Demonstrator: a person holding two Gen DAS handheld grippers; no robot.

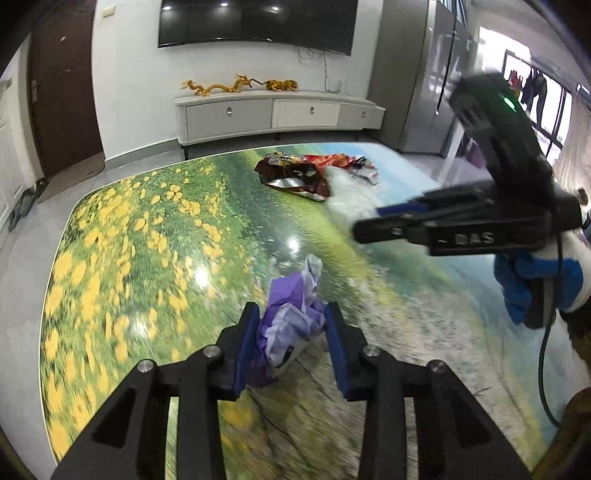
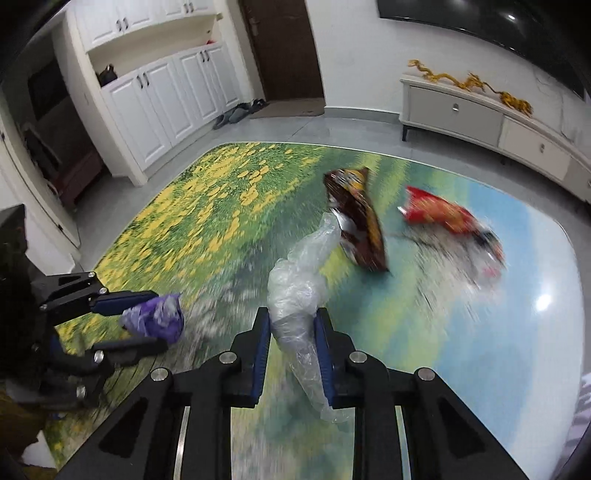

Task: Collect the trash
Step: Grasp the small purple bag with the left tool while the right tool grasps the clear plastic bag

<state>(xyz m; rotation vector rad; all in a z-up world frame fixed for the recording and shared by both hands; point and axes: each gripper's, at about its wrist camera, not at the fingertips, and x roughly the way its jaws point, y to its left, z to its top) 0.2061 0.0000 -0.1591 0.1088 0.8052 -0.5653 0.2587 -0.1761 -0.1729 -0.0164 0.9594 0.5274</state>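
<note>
Purple crumpled wrapper (image 1: 291,317) sits pinched between the left hand-held gripper (image 1: 291,350), just above the worktop (image 1: 147,240). From the right wrist, the right hand-held gripper (image 2: 291,354) clamps a clear plastic bag (image 2: 299,291) trailing lengthwise toward the brown snack packet (image 2: 358,218) beyond, nearer this hand.

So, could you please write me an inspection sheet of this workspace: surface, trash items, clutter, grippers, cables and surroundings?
Surface: glossy table with a printed meadow picture.
Job's things: purple wrapper; clear plastic bag; brown snack bag; red snack bag.
Clutter: nothing seen.
Grippers: left gripper has the purple wrapper between its pads; right gripper is closed on the clear plastic bag.
Cables: a dark cable hangs from the right gripper.
Surroundings: TV, white TV cabinet with golden dragon figures, white cupboards, brown door.
</note>
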